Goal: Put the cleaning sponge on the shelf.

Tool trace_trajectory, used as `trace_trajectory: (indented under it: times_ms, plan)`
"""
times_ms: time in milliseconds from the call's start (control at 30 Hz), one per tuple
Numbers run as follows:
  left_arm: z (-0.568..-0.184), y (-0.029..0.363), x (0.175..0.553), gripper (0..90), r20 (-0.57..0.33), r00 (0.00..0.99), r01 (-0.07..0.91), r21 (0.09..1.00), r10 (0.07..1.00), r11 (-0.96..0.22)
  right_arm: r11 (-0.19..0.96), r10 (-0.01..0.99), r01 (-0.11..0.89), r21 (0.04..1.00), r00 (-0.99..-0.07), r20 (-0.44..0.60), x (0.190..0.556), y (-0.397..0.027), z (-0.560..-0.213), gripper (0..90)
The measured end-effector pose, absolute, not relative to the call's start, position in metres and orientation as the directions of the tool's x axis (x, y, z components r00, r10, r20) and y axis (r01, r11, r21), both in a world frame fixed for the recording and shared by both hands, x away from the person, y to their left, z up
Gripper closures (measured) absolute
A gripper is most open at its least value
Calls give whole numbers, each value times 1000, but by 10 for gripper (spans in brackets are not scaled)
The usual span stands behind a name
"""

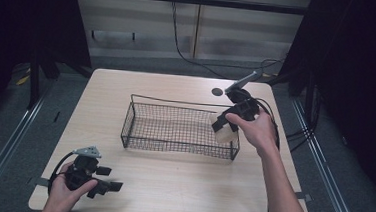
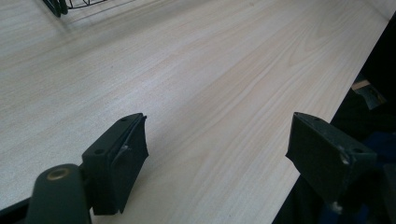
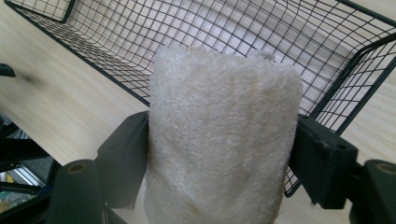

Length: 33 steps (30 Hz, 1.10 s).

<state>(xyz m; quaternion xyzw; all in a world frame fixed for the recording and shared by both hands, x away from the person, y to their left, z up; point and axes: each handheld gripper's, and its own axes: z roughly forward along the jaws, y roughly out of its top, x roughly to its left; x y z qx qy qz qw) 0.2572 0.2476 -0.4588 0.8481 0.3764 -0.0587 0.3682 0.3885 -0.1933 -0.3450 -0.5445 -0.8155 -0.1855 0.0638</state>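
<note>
Terrycloth roll (image 3: 222, 135), soft and light, sits pinched mid-body in the right gripper (image 1: 223, 124) over the wire basket's (image 1: 173, 146) right end; left gripper (image 1: 104, 179) spread.

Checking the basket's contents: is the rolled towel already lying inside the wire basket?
No, the rolled towel is clamped in the right tongs above the wire basket.

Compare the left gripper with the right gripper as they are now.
The right gripper is shut on a rolled cream towel; the left gripper is open with nothing between its jaws. The right gripper is held at the right end of the wire basket; the left gripper sits low at the table's near edge. Both have black jaws.
</note>
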Motion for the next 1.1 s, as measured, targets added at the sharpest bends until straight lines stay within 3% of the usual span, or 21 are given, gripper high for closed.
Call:
trace_trajectory:
  times_ms: [1100]
  plan:
    - [-458,248,257,197,-378,710,682,579,594,-447,265,919,952,151,-297,258,404,-189,-379,260]
